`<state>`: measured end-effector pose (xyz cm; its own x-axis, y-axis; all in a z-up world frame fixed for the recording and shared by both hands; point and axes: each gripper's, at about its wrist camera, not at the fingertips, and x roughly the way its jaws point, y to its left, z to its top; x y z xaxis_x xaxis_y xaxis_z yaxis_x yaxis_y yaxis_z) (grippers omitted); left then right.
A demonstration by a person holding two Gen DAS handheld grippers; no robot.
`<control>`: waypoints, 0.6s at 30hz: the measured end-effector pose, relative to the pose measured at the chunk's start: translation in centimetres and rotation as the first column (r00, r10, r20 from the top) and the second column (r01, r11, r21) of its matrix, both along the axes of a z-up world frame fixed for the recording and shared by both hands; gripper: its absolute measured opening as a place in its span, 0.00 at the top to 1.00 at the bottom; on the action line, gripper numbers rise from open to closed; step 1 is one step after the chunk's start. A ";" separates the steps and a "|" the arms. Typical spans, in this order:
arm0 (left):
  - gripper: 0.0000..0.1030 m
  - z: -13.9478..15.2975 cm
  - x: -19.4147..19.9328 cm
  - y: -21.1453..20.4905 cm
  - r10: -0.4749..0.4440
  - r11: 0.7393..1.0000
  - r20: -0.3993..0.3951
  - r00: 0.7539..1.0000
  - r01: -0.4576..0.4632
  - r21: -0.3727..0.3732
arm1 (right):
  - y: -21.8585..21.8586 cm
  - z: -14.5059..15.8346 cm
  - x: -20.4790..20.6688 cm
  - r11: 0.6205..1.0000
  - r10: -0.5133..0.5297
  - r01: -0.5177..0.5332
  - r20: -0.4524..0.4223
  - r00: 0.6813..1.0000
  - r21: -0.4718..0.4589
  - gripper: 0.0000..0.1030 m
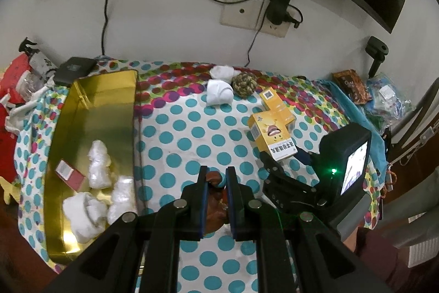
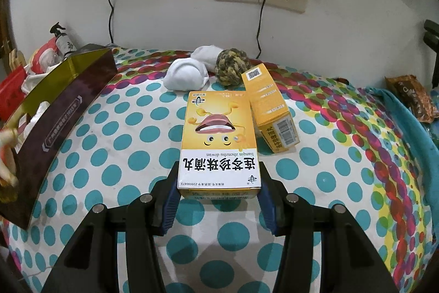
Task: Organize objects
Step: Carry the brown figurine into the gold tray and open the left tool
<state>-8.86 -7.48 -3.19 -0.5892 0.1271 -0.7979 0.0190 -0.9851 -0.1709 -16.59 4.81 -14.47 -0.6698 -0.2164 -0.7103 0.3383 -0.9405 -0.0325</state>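
White bundles (image 1: 97, 169) inside gold tray (image 1: 90, 98)

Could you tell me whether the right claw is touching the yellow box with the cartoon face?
Touching. The right wrist view shows the right claw with both blue pads pressed against the sides of the yellow box.

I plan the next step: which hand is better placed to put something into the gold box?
Left. Its gripper, shut on a brown object, is beside the gold box; the right gripper is farther.
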 end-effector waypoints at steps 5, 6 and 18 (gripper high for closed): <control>0.88 1.1 0.9 -1.0 0.027 1.000 -0.017 0.999 -0.027 -0.010 | 0.5 0.0 -0.1 1.000 -0.007 0.007 0.004 1.000 -0.018 0.53; 0.88 1.2 1.1 -1.2 0.032 0.999 -0.020 0.999 -0.032 -0.013 | 0.6 -0.1 -0.2 1.000 -0.010 0.011 0.006 1.000 -0.021 0.53; 0.88 2.8 3.5 -7.2 0.149 0.986 -0.026 0.988 -0.151 -0.075 | 0.9 0.2 0.1 1.000 -0.026 0.025 -0.023 0.999 -0.015 0.53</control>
